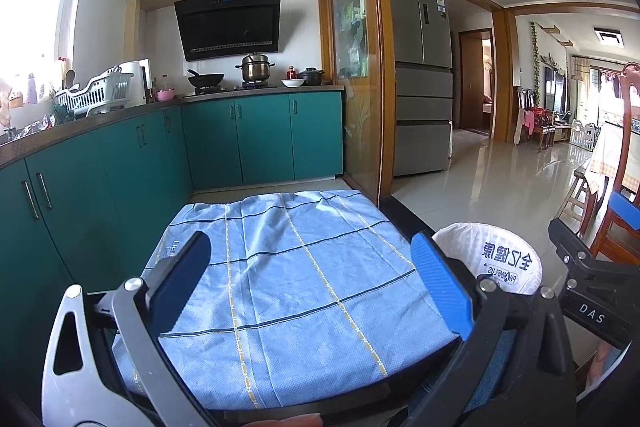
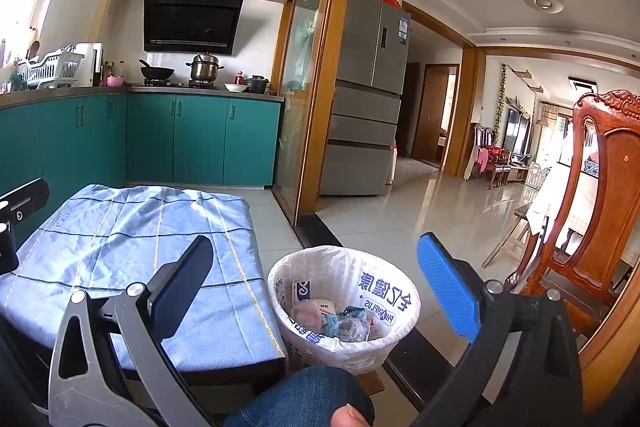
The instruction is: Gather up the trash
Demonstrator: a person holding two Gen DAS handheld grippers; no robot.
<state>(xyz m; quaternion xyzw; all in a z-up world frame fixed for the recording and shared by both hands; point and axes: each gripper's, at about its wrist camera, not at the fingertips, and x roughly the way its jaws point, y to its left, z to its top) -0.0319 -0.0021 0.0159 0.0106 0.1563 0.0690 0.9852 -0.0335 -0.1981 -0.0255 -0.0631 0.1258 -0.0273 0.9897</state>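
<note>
A small table under a light blue checked cloth stands in front of me; the cloth also shows in the right wrist view, bare of objects. A white bin with a printed plastic liner stands on the floor at the table's right, holding several crumpled wrappers. Its rim shows in the left wrist view. My left gripper is open and empty above the cloth. My right gripper is open and empty above the bin and the table's right edge.
Teal kitchen cabinets run along the left and back with a stove, pots and dish rack on top. A glass sliding door and a fridge stand behind. A carved wooden chair is close on the right. My knee is below.
</note>
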